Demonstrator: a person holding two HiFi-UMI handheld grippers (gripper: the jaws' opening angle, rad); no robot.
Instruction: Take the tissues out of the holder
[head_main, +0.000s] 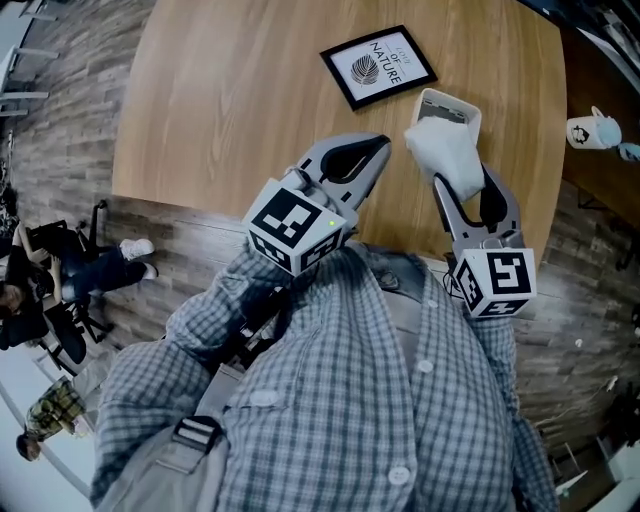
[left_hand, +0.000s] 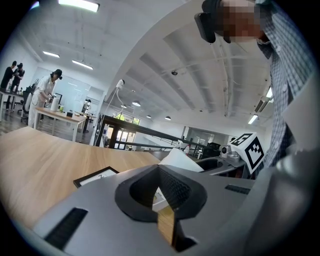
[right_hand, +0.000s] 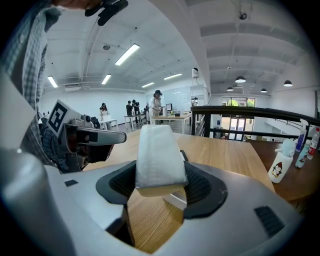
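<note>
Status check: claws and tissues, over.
Right claw shut on white stack of tissues, over white rectangular holder. Left claw shut, empty. Black-framed picture aside, not blocking.

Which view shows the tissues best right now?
Right gripper view: the tissues sit centre frame, clamped between its jaws. Head view shows them from above, partly covering the holder. Left gripper view catches only a white corner.
</note>
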